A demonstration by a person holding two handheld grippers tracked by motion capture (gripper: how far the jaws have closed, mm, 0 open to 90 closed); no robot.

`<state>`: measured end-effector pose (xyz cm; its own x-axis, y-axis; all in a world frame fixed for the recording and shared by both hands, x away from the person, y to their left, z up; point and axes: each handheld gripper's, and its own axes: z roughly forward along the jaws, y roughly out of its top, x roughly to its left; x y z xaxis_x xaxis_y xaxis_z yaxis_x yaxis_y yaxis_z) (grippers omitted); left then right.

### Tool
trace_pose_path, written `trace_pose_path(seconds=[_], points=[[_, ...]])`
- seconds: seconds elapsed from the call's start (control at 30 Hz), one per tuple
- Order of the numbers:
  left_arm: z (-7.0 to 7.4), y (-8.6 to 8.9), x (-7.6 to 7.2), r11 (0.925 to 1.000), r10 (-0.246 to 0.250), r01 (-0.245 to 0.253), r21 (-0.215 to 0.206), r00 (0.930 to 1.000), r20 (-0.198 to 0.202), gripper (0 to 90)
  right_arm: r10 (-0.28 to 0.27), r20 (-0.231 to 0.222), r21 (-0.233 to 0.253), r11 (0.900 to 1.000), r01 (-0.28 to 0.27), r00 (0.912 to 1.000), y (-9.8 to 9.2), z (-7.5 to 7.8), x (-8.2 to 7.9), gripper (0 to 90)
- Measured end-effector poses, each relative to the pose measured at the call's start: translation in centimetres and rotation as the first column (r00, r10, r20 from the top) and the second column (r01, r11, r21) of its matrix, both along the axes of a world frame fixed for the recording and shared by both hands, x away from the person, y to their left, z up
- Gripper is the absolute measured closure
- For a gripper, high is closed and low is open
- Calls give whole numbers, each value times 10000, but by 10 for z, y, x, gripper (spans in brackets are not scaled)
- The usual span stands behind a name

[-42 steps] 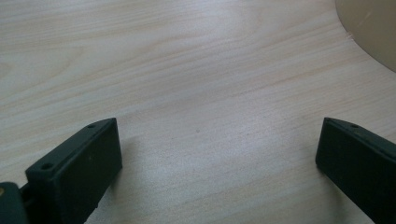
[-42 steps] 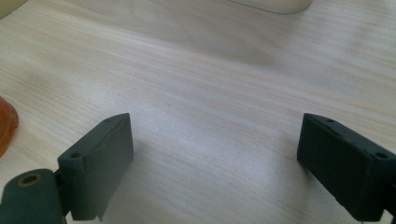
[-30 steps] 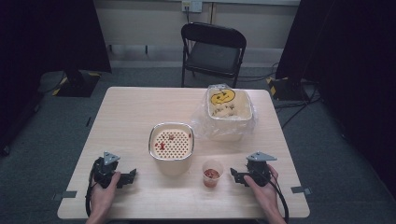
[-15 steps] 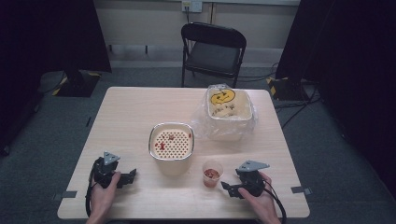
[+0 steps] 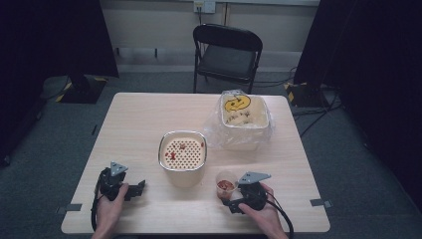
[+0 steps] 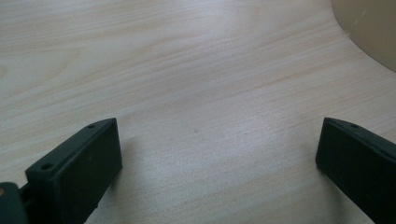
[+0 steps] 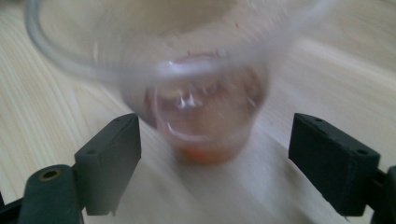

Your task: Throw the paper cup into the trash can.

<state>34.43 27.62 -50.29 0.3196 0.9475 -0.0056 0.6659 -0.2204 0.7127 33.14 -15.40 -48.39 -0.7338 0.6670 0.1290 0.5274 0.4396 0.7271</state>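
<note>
Clearly lined up for a grasp, the right gripper (image 7: 215, 163) holds its jaws wide around the small cup (image 7: 205, 116), while the left gripper (image 6: 217, 163) rests wide open on the tabletop (image 6: 187, 70).

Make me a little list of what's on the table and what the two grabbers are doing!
table: light wood
right gripper: open, jaws either side of the small clear cup, not squeezing it
cup contents: something red
left gripper: open, resting on bare table
middle: tub with holey lid
far right: plastic-wrapped container, yellow smiley face
behind table: black folding chair
</note>
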Motion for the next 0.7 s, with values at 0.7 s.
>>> trace_pose_path(seconds=[0.7], points=[[0,0,0,10000,4,-4,-4,10000,3,0,651,518,447,9967,-674,9965,15,-2,14,408]])
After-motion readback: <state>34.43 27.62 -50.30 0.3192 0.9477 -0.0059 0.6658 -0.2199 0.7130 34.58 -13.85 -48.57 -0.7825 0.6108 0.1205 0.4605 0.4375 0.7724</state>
